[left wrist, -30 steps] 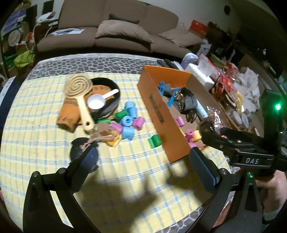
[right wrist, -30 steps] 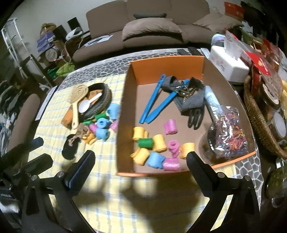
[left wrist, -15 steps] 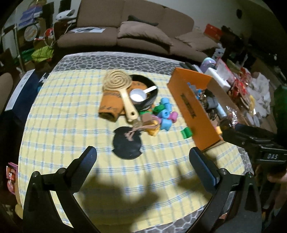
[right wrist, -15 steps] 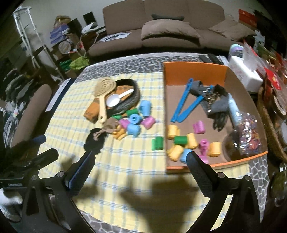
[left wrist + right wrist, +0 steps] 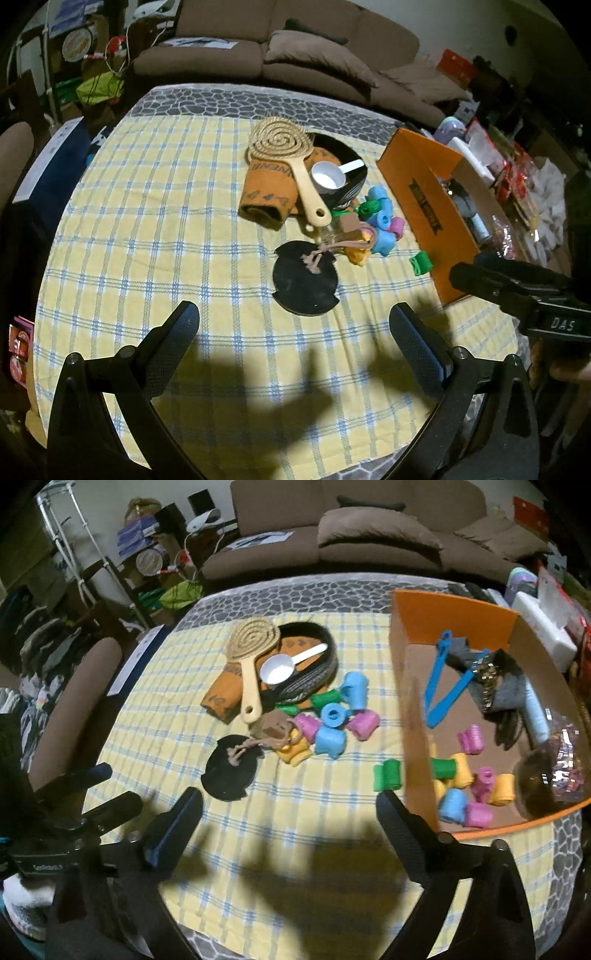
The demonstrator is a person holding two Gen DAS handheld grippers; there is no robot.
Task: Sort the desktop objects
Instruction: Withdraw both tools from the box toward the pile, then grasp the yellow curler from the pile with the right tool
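An orange cardboard box (image 5: 413, 716) (image 5: 424, 206) stands on the right of the yellow checked tablecloth (image 5: 166, 229). It holds several coloured hair rollers (image 5: 469, 782), blue tongs (image 5: 439, 686) and a glittery bag. Loose rollers (image 5: 332, 723) (image 5: 380, 221) lie left of the box, and one green roller (image 5: 387, 775) (image 5: 420, 263) lies beside its wall. A beige hairbrush (image 5: 251, 653) (image 5: 288, 155), a white scoop (image 5: 280, 666), a black bowl (image 5: 317, 675) and a black disc (image 5: 231, 768) (image 5: 304, 282) lie nearby. My left gripper (image 5: 295, 332) and right gripper (image 5: 290, 819) are open and empty, above the near table edge.
A brown sofa (image 5: 351, 535) stands behind the table. A chair (image 5: 70, 716) is at the left. A tissue box (image 5: 546, 631) and packets crowd the far right. An orange folded cloth (image 5: 266, 188) lies under the hairbrush. The right gripper shows in the left wrist view (image 5: 517, 288).
Both grippers have pulled back and to the left, away from the box, so more of the table shows. Both stay open. No object on the table has moved.
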